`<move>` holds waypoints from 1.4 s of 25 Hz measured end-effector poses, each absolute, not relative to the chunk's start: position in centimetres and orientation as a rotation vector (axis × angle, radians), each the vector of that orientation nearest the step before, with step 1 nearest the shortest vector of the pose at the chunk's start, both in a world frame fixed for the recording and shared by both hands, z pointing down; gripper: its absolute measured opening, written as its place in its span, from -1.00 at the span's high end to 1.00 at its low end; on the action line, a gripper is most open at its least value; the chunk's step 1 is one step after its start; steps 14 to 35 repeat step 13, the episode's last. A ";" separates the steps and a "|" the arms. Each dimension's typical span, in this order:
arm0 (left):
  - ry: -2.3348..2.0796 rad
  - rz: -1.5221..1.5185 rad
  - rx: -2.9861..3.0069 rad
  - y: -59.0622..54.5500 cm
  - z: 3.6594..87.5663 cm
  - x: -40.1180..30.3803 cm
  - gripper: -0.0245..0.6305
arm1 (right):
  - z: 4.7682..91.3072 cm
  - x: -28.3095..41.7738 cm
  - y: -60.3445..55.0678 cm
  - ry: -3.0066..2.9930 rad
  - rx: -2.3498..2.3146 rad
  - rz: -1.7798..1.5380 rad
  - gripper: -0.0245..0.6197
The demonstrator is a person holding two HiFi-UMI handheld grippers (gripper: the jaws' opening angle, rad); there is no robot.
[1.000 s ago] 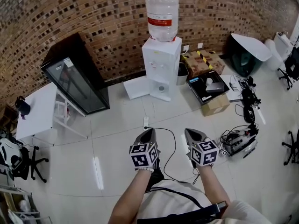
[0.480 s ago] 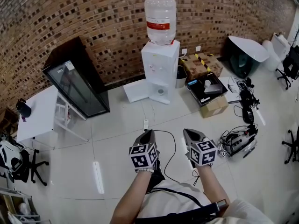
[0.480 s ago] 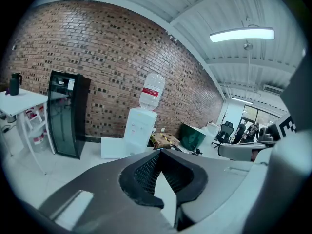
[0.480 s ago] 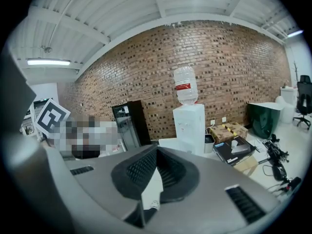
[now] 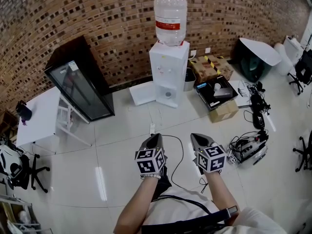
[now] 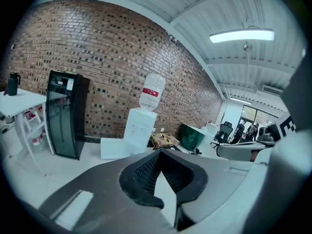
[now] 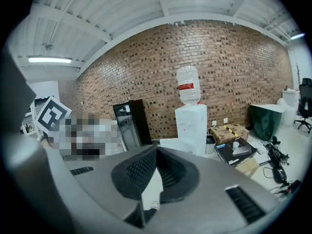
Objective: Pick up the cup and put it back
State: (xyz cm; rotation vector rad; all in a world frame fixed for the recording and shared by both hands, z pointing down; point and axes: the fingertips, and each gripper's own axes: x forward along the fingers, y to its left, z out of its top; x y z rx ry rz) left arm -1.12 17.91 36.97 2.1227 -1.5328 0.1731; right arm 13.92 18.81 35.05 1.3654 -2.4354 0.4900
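A white water dispenser (image 5: pixel 168 69) with a clear bottle on top stands against the brick wall. In its niche sits a small pale round thing (image 5: pixel 168 93), perhaps the cup; it is too small to tell. My left gripper (image 5: pixel 155 137) and right gripper (image 5: pixel 196 136) hover side by side over the floor, well short of the dispenser, pointing toward it. Both are shut with nothing in them. The left gripper view shows the left gripper (image 6: pixel 161 152) with its tips together and the dispenser (image 6: pixel 139 126) beyond. The right gripper (image 7: pixel 157 150) is likewise shut before the dispenser (image 7: pixel 191 126).
A black glass-door cabinet (image 5: pixel 80 84) stands left of the dispenser, with a white table (image 5: pixel 36 116) further left. A white panel (image 5: pixel 142 92) lies by the dispenser. Boxes (image 5: pixel 214 67), a green bin (image 5: pixel 256 57) and cables (image 5: pixel 248 147) lie on the right.
The head view sways slightly. Both grippers stay where they were, shut.
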 end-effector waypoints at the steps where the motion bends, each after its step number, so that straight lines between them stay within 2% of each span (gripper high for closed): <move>1: -1.530 0.175 2.124 17.9 37.0 -1.1 0.93 | 34.9 13.8 18.8 -2.436 1.367 0.489 0.89; 35: -1.508 0.179 2.132 18.1 36.8 -0.4 0.93 | 34.2 13.6 18.7 -2.449 1.382 0.488 0.89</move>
